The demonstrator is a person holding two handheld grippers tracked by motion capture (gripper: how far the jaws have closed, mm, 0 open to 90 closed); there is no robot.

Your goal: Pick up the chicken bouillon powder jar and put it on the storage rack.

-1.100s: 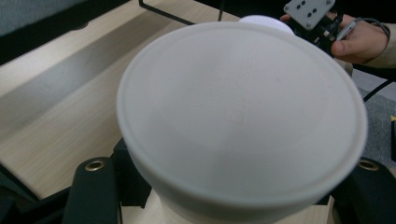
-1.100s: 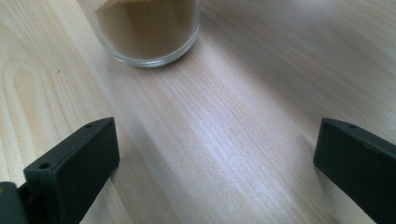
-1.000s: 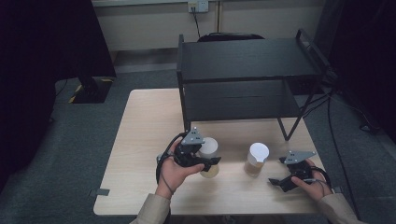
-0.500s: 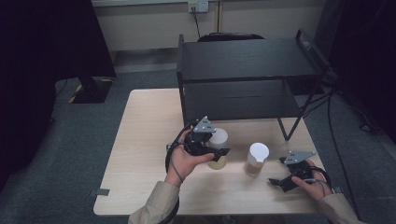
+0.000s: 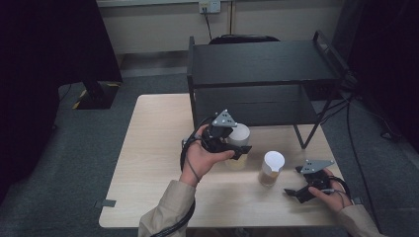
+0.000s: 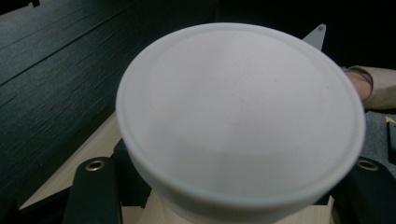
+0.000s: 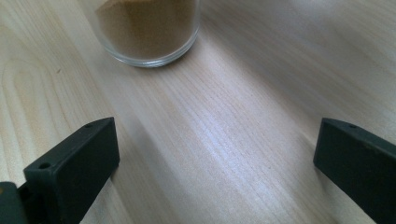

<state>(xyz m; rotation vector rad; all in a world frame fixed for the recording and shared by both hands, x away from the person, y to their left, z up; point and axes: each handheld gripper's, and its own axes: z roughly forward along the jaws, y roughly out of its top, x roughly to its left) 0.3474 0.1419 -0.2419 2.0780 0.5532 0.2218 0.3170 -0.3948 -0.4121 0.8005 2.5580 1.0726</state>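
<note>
Left gripper (image 5: 236, 147) clamped round white-lidded jar (image 5: 238, 134) just in front of black shelf (image 5: 257, 81), likely for shelving; right gripper (image 5: 302, 190) rests jaws apart beside second jar (image 5: 271, 168), awaiting turn.

A pale wooden table (image 5: 148, 148) carries a black two-tier shelf rack (image 5: 257, 84) along its far edge, and a lidded glass jar of brown powder (image 5: 271, 169) stands near the front right
</note>
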